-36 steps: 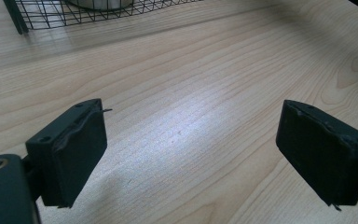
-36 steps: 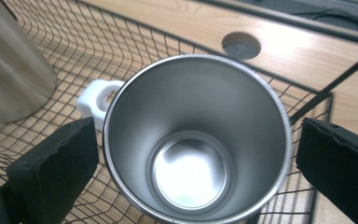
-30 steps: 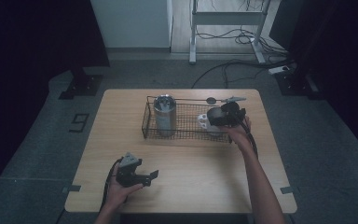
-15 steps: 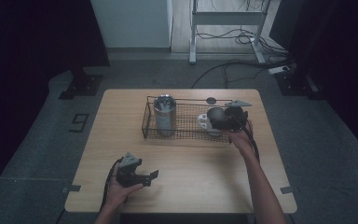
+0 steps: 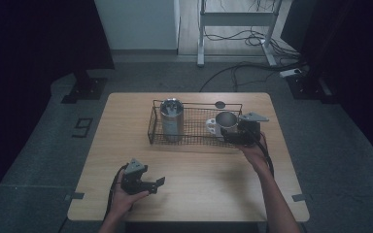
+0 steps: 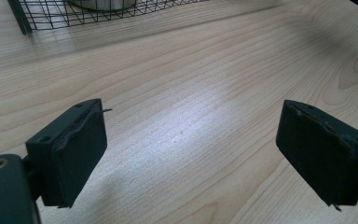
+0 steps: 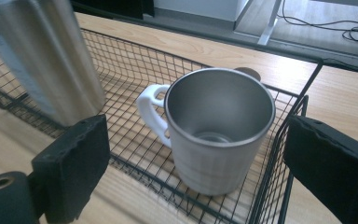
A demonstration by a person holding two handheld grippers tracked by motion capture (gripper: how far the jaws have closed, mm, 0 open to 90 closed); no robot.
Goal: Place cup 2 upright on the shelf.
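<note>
With its jaws spread wide around the steel mug with a white handle (image 7: 216,130) at the black wire basket's (image 7: 279,186) right end, the right gripper (image 7: 205,163) could snag the basket wall while closing.

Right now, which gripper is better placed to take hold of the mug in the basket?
The right gripper. It sits at the basket's near edge, jaws open either side of the mug, which stands upright just ahead. The left gripper is open over bare table, well short of the basket.
</note>
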